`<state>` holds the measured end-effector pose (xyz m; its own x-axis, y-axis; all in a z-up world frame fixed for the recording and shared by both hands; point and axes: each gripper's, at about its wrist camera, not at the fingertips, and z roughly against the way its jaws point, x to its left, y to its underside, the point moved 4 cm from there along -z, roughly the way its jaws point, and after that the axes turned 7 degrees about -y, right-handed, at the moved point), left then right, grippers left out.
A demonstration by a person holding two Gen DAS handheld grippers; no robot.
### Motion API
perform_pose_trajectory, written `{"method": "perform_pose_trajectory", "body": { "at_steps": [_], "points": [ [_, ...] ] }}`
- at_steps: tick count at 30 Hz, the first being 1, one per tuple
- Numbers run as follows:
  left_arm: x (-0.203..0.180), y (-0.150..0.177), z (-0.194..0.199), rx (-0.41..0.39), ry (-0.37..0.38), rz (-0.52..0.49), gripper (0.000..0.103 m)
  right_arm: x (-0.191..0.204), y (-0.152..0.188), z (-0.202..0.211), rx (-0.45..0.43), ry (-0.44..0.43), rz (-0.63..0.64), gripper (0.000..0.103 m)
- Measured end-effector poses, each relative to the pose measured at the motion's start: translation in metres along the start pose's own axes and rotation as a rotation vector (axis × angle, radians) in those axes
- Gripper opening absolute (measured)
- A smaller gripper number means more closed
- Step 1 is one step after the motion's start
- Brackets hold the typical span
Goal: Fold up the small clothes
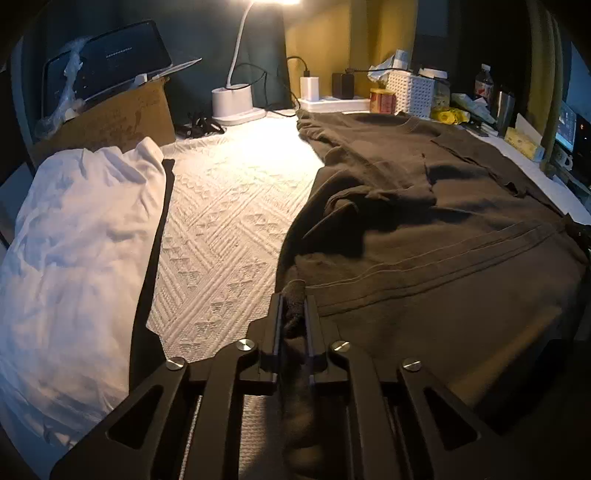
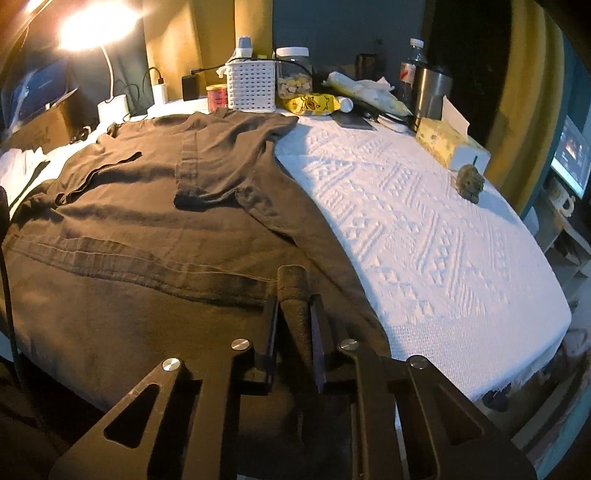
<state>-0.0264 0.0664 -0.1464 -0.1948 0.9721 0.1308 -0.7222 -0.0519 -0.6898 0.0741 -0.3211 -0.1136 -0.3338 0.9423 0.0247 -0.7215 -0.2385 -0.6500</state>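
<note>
Dark brown cotton T-shirt (image 1: 424,221) lies spread on the white textured tablecloth (image 1: 229,206), sleeves folded inward. Left gripper (image 1: 293,314) is clenched on a bunch of the near hem at the shirt's left corner; right gripper (image 2: 295,306) is clenched on the hem's right corner. Crumpled white garment (image 1: 74,258) sits left, apart from the shirt.

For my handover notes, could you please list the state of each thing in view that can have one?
Left gripper: jaws shut on the brown shirt's hem.
Right gripper: jaws shut on the same hem.
Brown shirt: spread out, both sleeves folded inward.
White garment: crumpled in a heap.
Desk lamp: on.
Laptop: open.
</note>
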Motion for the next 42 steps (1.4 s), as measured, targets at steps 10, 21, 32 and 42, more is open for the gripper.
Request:
{"method": "perform_pose_trajectory", "body": {
  "at_steps": [10, 21, 32, 42],
  "points": [
    [0.003, -0.011, 0.024, -0.079, 0.010, 0.000, 0.004, 0.003, -0.013, 0.024, -0.081, 0.004, 0.001, 0.015],
    [0.008, -0.033, 0.042, -0.152, 0.005, 0.012, 0.004, 0.004, -0.030, 0.045, -0.161, -0.004, -0.008, 0.014],
    [0.017, -0.059, 0.047, -0.202, -0.021, 0.026, 0.004, -0.006, -0.053, 0.053, -0.233, -0.012, -0.049, 0.014],
    [0.018, -0.089, 0.047, -0.230, -0.034, 0.021, 0.004, -0.010, -0.075, 0.043, -0.258, -0.031, -0.074, 0.014]
  ]
}}
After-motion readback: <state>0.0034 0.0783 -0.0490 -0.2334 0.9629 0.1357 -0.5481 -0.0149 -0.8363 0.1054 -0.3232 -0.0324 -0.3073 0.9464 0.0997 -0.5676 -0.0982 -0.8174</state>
